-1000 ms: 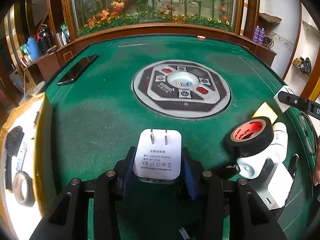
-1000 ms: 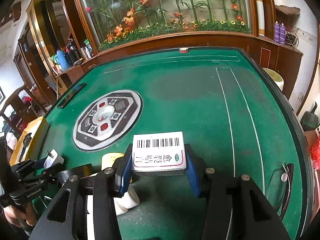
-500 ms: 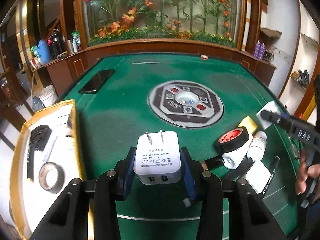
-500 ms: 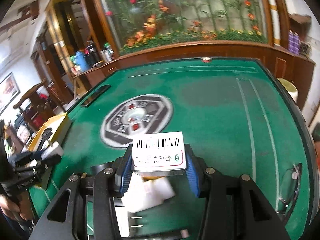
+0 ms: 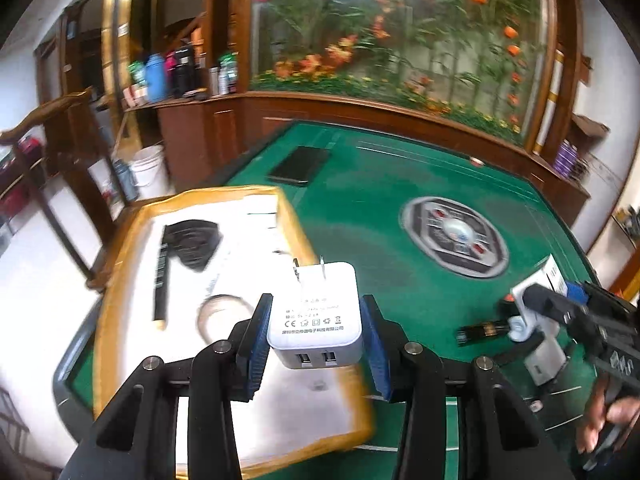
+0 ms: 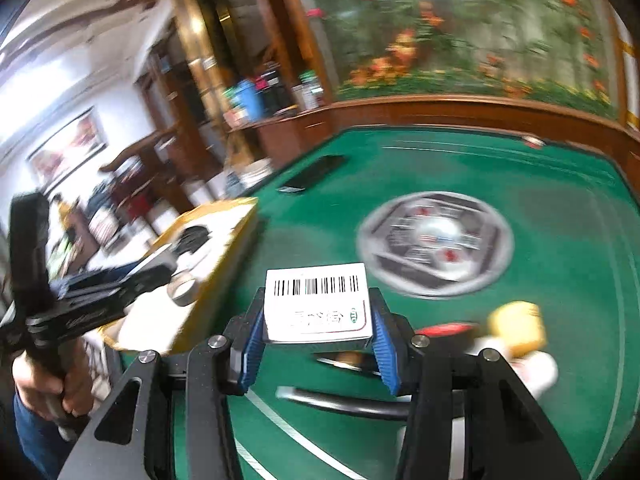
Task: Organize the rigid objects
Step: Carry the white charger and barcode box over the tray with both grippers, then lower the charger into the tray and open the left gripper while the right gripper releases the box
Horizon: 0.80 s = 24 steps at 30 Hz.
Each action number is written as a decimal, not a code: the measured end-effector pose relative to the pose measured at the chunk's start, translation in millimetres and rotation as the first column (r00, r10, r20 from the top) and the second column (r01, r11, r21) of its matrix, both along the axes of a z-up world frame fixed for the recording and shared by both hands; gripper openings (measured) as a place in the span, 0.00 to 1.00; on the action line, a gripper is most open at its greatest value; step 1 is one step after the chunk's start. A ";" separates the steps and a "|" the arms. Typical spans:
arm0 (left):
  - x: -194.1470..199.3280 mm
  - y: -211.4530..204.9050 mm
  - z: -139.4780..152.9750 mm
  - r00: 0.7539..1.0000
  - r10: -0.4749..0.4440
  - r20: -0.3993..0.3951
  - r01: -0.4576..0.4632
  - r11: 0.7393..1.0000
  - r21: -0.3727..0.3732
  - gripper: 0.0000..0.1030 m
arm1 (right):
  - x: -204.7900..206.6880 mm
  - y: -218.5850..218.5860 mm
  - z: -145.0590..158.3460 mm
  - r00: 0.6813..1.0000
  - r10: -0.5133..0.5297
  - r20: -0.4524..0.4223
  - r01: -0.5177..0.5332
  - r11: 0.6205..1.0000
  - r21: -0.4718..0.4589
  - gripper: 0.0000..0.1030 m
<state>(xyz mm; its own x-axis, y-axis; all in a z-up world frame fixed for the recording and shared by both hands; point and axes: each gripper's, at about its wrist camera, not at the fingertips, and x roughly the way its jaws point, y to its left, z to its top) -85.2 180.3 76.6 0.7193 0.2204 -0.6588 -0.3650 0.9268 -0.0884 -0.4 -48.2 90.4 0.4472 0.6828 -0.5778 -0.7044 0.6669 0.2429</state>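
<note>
My left gripper (image 5: pixel 316 328) is shut on a white USB wall charger (image 5: pixel 316 316), held above the right edge of a yellow-rimmed tray (image 5: pixel 120 248) with a white floor. The tray holds a black pouch (image 5: pixel 194 242), a black strip (image 5: pixel 160 276) and a tape roll (image 5: pixel 218 316). My right gripper (image 6: pixel 318 336) is shut on a white box with a barcode (image 6: pixel 318 306), held over the green table right of the tray (image 6: pixel 232 248). The left gripper also shows in the right wrist view (image 6: pixel 120 284).
Green felt table (image 5: pixel 360 232) with a round centre console (image 5: pixel 454 236) and a black phone (image 5: pixel 298 166) at its far left. Loose items lie at the front: red-and-black tape (image 6: pixel 448 330), a yellow block (image 6: pixel 518 328), a white bottle (image 5: pixel 520 324), a black stick (image 5: pixel 482 330).
Both grippers have swung left toward the tray while keeping their loads. The left one is now over the tray's edge, and the view is motion-blurred.
</note>
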 end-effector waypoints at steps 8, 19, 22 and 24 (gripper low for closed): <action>-37.3 72.1 -33.4 0.983 0.174 -0.061 -0.179 0.980 -0.086 0.44 | -39.1 101.0 17.5 0.977 0.212 0.029 -0.209 0.974 -0.085 0.45; -40.7 85.7 -58.5 0.978 0.178 -0.108 -0.189 0.977 -0.100 0.44 | -20.4 234.8 -2.1 0.933 0.303 -0.193 -0.333 0.931 -0.150 0.45; -41.1 85.9 -59.0 0.979 0.171 -0.108 -0.182 0.978 -0.103 0.44 | -22.5 261.9 -8.4 0.927 0.311 -0.209 -0.350 0.919 -0.184 0.45; -42.4 85.9 -58.7 0.980 0.165 -0.108 -0.176 0.979 -0.099 0.44 | -20.5 277.5 -13.7 0.924 0.314 -0.219 -0.358 0.912 -0.203 0.45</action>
